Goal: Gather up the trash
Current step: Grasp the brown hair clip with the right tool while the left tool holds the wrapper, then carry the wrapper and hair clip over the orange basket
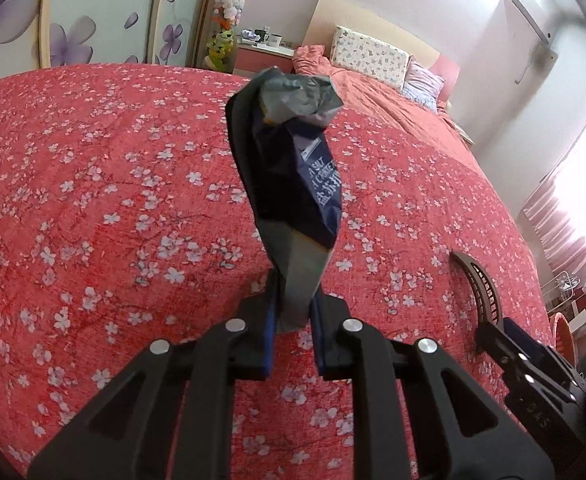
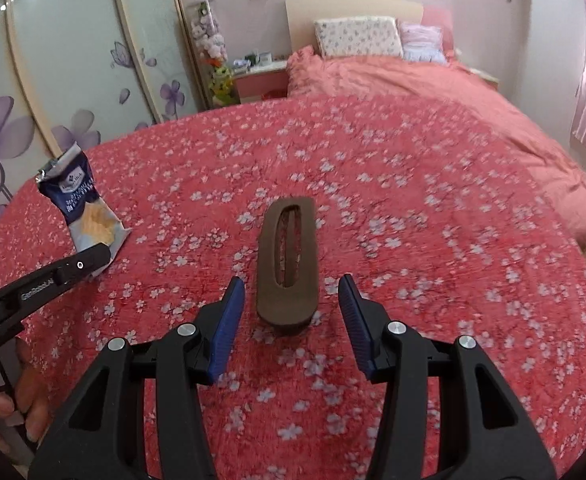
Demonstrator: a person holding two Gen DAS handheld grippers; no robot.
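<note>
My left gripper (image 1: 293, 312) is shut on the bottom end of a crumpled dark blue and silver snack bag (image 1: 293, 152) and holds it upright above the red floral bedspread (image 1: 93, 200). The bag also shows in the right wrist view (image 2: 83, 204), held at the far left by the left gripper (image 2: 93, 258). My right gripper (image 2: 291, 296) is open and empty, its jaws on either side of the near end of a brown oval hair clip (image 2: 289, 256) lying on the bedspread. The clip shows in the left wrist view (image 1: 479, 284) at the right.
The bed (image 2: 413, 160) fills both views, with pillows (image 2: 357, 36) and a bunched pink quilt (image 2: 473, 92) at the headboard. A pink nightstand (image 2: 259, 76) with small items stands at the bed's left. Floral wardrobe doors (image 2: 53, 80) line the left wall; curtains (image 1: 565, 208) hang right.
</note>
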